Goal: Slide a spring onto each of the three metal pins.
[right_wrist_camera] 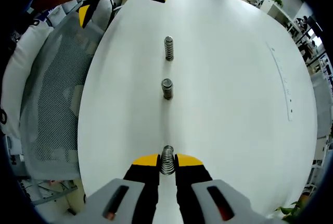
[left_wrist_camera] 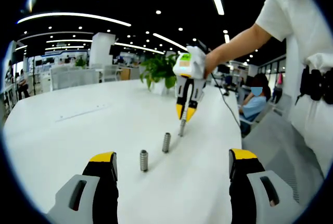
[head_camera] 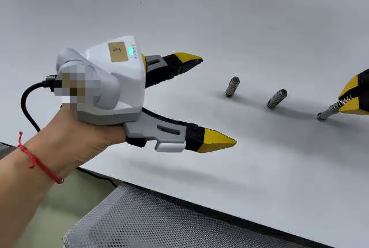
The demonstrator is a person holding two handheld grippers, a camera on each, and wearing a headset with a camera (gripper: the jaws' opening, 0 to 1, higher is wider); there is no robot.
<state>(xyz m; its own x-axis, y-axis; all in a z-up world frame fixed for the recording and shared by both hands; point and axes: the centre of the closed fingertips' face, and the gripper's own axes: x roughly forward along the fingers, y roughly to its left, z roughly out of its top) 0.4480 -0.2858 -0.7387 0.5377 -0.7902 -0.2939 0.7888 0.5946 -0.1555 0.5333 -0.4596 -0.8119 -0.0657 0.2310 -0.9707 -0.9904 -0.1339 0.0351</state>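
Left of frame, a hand (head_camera: 75,138) holds the left gripper (head_camera: 212,100) level above the white table (head_camera: 173,6) — yellow-tipped jaws wide apart, empty. At the right edge the right gripper (head_camera: 353,97) clamps a coiled metal spring (head_camera: 340,107); two spring-sleeved pins (head_camera: 232,86) stand mid-frame.

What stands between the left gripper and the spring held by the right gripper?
Two spring-covered pins in a row, seen in the left gripper view.

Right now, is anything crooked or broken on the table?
Nothing looks wrong. The first spring and middle spring stand in line on the table; the right tongs pinch the third spring. The left tongs are open, touching nothing.
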